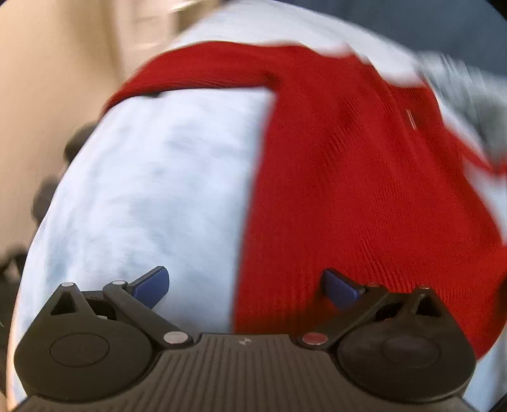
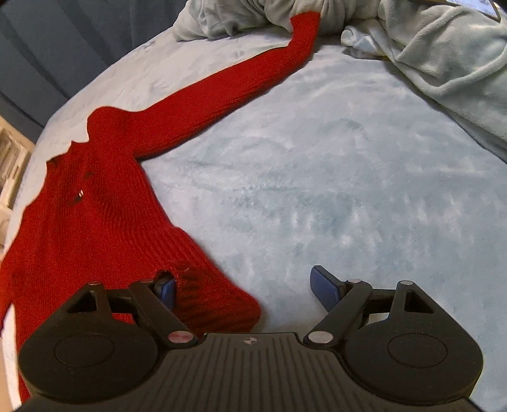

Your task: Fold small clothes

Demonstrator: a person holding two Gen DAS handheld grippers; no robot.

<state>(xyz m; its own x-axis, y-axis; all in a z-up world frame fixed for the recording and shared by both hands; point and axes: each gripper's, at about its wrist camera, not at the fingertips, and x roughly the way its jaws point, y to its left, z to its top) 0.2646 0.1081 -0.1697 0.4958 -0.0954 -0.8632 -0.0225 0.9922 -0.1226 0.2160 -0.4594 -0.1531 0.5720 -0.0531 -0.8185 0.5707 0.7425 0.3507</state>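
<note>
1. The left gripper (image 1: pixel 245 286) has its jaws spread wide, with nothing between the blue pads (image 1: pixel 152 283). It hangs over the boundary where the red sweater (image 1: pixel 364 190) meets the pale blue blanket (image 1: pixel 152 177).

2. The right gripper (image 2: pixel 242 288) is likewise spread wide. Its left pad (image 2: pixel 166 290) sits at the ribbed hem corner (image 2: pixel 218 291) of the sweater, partly hidden by the knit. Whether it touches the fabric cannot be told. Its right pad (image 2: pixel 323 285) is over bare blanket (image 2: pixel 317 177).

3. The left wrist view is motion-blurred. The upper right edge is smeared, and the grey mass (image 1: pixel 469 95) there cannot be identified. Dark shapes (image 1: pixel 76 145) past the blanket's left edge are also unreadable.

4. In the right wrist view, the sweater's body lies flat ahead and to the left of the tool, cut off by the frame at lower left. One sleeve (image 2: pixel 240 76) stretches away diagonally to the upper right. Its cuff (image 2: pixel 305 23) reaches the rumpled bedding (image 2: pixel 443 57) at the far edge, and contact there is unclear.

5. In the left wrist view, the other sleeve (image 1: pixel 196 73) extends leftward across the far side, ending near the blanket's left edge.

6. A small pale mark (image 2: pixel 80 192) on the sweater's chest is too small to identify.

7. Open blanket lies ahead and to the right of the right gripper, up to the bedding. Open blanket also lies ahead and left of the left gripper.
</note>
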